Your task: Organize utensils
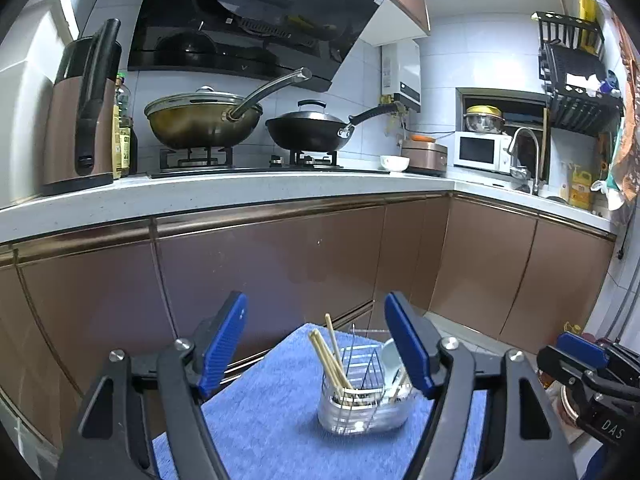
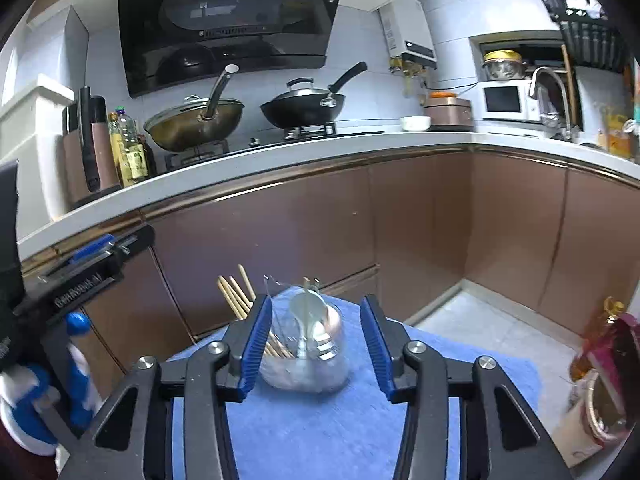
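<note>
Blue towelling covers the small worktop [image 1: 260, 432] in the near part of the scene, and on it stands a clear utensil holder [image 1: 362, 408] with a wire divider inside. A bundle of wooden chopsticks [image 1: 330, 354] leans in its left compartment, tips up and tilted to the left, and a pale spoon [image 2: 307, 312] stands in the right compartment with what look like metal handles beside it; the exact count is hard to make out through the blur and glare.

Judging by this, the sorting looks close to finished, if not done: chopsticks and spoons sit apart by kind, and no loose utensil shows on the blue cloth around the holder in either view. Parts of the cloth are hidden behind the grippers, so a stray piece there cannot be ruled out.

The left gripper [image 1: 316, 344] hangs above the near side of the holder with its jaws spread wide and nothing between them. The right gripper [image 2: 316, 344] is likewise spread, its jaws to either side of the holder in its own view but not touching it, and empty. What may remain is a last check or straightening of the leaning chopsticks.
</note>
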The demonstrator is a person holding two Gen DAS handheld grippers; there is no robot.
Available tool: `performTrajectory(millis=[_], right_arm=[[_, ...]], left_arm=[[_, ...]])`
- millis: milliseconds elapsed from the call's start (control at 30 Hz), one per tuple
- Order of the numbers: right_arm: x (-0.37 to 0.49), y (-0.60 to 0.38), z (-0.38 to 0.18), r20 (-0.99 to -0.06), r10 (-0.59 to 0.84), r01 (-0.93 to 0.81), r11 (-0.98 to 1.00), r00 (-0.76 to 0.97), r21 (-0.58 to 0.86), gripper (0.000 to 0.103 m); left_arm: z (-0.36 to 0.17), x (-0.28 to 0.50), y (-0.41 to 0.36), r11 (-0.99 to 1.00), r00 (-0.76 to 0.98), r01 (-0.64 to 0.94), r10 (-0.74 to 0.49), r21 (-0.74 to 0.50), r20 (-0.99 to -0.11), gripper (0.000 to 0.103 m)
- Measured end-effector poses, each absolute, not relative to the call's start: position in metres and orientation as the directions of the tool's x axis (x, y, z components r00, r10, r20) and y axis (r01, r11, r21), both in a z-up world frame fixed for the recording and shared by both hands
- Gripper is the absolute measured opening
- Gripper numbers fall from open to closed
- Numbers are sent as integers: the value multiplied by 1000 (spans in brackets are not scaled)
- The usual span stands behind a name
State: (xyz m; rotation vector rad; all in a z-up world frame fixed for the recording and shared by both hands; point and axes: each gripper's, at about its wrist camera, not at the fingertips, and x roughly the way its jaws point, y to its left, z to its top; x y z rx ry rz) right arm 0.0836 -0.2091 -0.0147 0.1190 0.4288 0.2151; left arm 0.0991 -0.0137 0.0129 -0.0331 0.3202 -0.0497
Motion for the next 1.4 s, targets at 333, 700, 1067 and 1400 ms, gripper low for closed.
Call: performTrajectory(millis=[333, 700, 1067, 1400], right_arm=[[40, -221, -19, -393, 113, -81, 992, 913, 96, 66], [19, -231, -24, -390, 40, -3, 995, 920, 96, 90], [7, -237, -23, -362, -35, 65, 995, 931, 71, 103], [2, -240, -19, -329, -82, 98, 995, 941, 32, 103]], left_arm=[[15, 64, -5, 999, 958, 40, -31, 27, -284, 79], [9, 42, -1, 991, 965, 31, 4, 129, -262, 86], [3, 32, 10, 992, 963, -3, 37, 125, -267, 89], [1, 26, 8, 990, 968, 0, 35, 142, -248, 89]])
